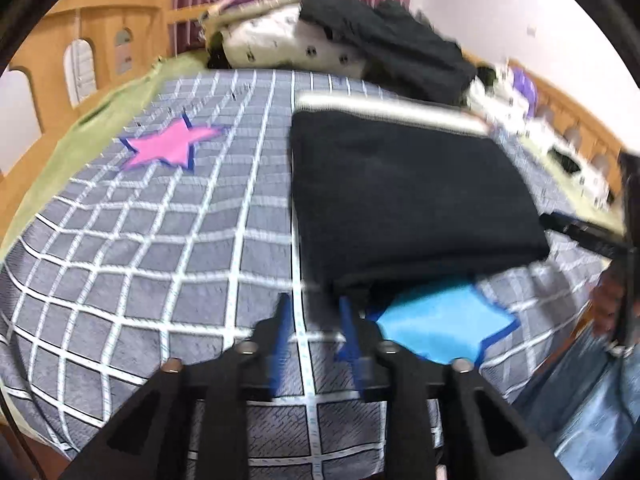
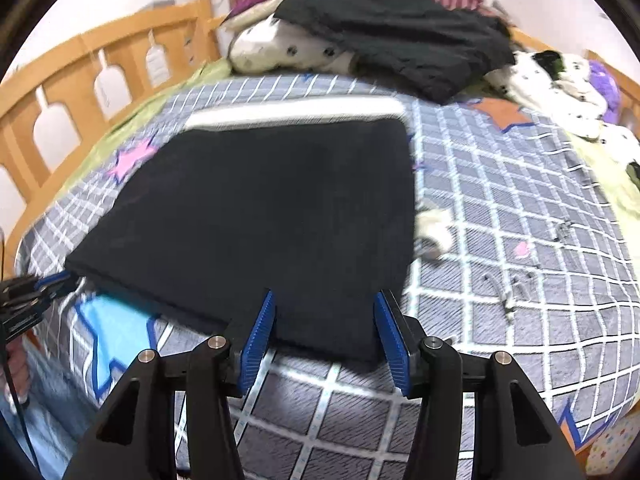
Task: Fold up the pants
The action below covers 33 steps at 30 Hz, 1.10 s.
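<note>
The black pants (image 1: 400,200) lie folded into a flat rectangle on the checked bedspread (image 1: 160,260), with a white band along their far edge. My left gripper (image 1: 316,320) hovers just off their near left corner, its blue fingers a small gap apart with only bedspread showing between them. From the right wrist view the same gripper (image 2: 56,280) sits by that corner. My right gripper (image 2: 326,320) is open at the near right edge of the pants (image 2: 260,208). The flat cloth edge runs between its pads (image 2: 260,336), not pinched.
A heap of dark and white spotted clothes (image 2: 380,40) fills the far end of the bed. Wooden rails (image 2: 80,80) run along the left side. A blue star patch (image 1: 440,320) peeks out under the pants. A small white scrap (image 2: 436,232) lies to their right. A person's jeans (image 1: 592,392) show at the near side.
</note>
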Each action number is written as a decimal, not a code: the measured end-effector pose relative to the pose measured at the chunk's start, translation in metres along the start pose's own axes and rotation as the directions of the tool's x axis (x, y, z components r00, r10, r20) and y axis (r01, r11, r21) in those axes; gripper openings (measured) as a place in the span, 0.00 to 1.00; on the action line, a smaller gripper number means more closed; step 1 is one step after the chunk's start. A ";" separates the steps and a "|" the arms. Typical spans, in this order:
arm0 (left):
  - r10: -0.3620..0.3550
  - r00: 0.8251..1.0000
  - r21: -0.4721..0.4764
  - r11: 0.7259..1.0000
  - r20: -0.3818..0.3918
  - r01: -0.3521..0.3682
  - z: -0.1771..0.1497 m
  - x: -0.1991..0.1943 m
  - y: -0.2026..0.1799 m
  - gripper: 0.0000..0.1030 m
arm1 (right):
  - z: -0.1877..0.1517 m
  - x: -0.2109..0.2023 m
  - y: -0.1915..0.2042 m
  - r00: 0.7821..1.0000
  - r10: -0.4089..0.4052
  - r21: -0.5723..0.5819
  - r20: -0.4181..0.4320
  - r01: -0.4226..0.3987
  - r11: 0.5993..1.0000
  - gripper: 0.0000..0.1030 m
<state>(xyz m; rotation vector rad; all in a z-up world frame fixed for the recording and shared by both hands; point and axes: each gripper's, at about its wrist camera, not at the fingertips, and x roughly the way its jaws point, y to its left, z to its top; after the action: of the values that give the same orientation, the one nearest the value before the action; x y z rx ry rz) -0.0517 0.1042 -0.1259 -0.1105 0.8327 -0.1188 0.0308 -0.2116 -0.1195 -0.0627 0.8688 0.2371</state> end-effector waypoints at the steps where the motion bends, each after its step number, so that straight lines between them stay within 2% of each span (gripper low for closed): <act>1: -0.007 1.000 0.003 1.000 0.018 0.007 0.002 -0.004 -0.001 0.32 | 0.002 -0.003 -0.002 1.000 -0.008 0.011 0.026 0.008 1.000 0.50; 4: -0.035 0.997 0.031 0.999 0.067 0.033 0.023 -0.007 -0.015 0.33 | 0.008 -0.014 -0.007 0.993 -0.018 0.048 0.118 0.013 0.999 0.50; 7: -0.033 0.999 0.057 0.998 0.036 0.031 0.042 0.010 -0.027 0.34 | 0.017 -0.010 -0.012 0.993 0.027 0.073 0.114 -0.036 0.997 0.50; 9: -0.007 1.000 0.064 0.998 -0.008 0.007 0.044 0.029 -0.032 0.34 | 0.017 0.004 -0.010 0.998 0.013 0.078 0.059 -0.018 0.997 0.50; 10: -0.012 0.998 0.062 0.998 -0.058 0.016 0.037 0.045 -0.033 0.36 | 0.015 0.018 -0.005 1.000 -0.021 0.060 -0.008 0.021 0.998 0.50; 11: -0.004 0.997 0.070 0.998 -0.071 0.009 0.030 0.054 -0.034 0.38 | 0.009 0.033 0.000 0.995 -0.062 0.023 -0.076 0.063 0.998 0.50; 12: 0.023 0.998 0.096 0.995 -0.050 -0.018 0.023 0.056 -0.038 0.38 | 0.002 0.043 0.005 0.990 -0.103 -0.021 -0.099 0.101 0.995 0.51; 15: 0.065 0.997 0.174 0.983 -0.029 -0.059 0.023 0.049 -0.052 0.44 | 0.000 0.036 0.011 0.992 -0.119 -0.069 -0.053 0.115 0.991 0.51; 20: 0.044 0.998 0.118 0.992 -0.038 -0.039 0.033 0.049 -0.047 0.48 | 0.007 0.033 -0.002 0.997 -0.057 -0.003 -0.048 0.057 0.998 0.51; 25: 0.046 0.998 0.106 0.994 -0.052 -0.040 0.036 0.050 -0.046 0.49 | 0.015 0.026 0.003 0.999 -0.040 -0.019 0.026 0.040 0.999 0.51; 33: 0.059 0.998 0.111 0.992 -0.021 -0.056 0.039 0.048 -0.047 0.49 | 0.023 0.030 0.005 0.997 -0.035 -0.017 0.068 0.036 0.999 0.52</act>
<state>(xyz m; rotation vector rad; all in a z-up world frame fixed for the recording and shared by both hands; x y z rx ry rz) 0.0069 0.0530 -0.1280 0.0186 0.8506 -0.1117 0.0649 -0.1977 -0.1271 -0.0864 0.7973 0.2128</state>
